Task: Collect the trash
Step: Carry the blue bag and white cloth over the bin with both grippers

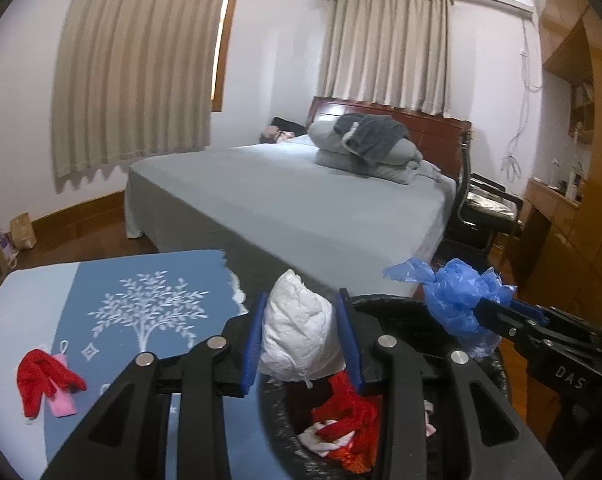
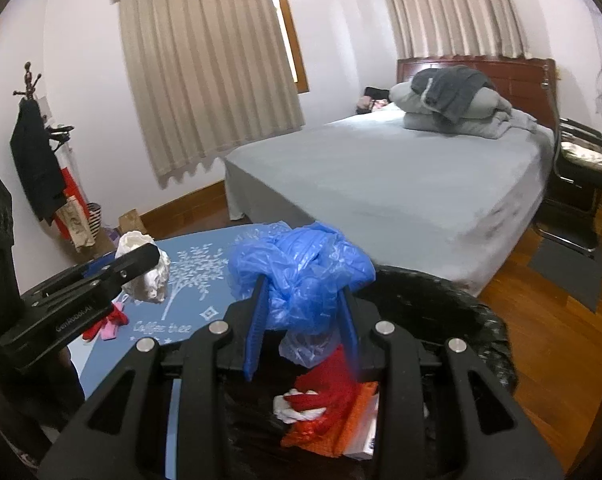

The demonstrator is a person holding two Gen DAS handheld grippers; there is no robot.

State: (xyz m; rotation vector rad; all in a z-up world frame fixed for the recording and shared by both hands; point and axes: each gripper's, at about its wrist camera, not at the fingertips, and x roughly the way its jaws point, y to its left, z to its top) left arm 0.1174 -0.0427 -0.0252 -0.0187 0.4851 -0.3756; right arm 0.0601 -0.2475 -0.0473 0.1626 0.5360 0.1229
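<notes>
Because both loads sit over the bin (image 2: pixel 481 320), apparently ready to drop in, the left gripper (image 1: pixel 301 344) clamps a white wad (image 1: pixel 297 332) and the right gripper (image 2: pixel 305 320) a blue bag (image 2: pixel 301 268), above red scraps (image 2: pixel 325 400) inside.

**Black linkages, blue pads, silver pins**

The left hand-held gripper (image 1: pixel 301 340) has matte black linkage arms with long cut-out slots, four round silver pins and ribbed blue pads (image 1: pixel 251 344) on both fingers. The right hand-held gripper (image 2: pixel 305 328) is built alike. Seen from the side at 9 o'clock in the right wrist view, the left one's black body carries small white lettering.
</notes>
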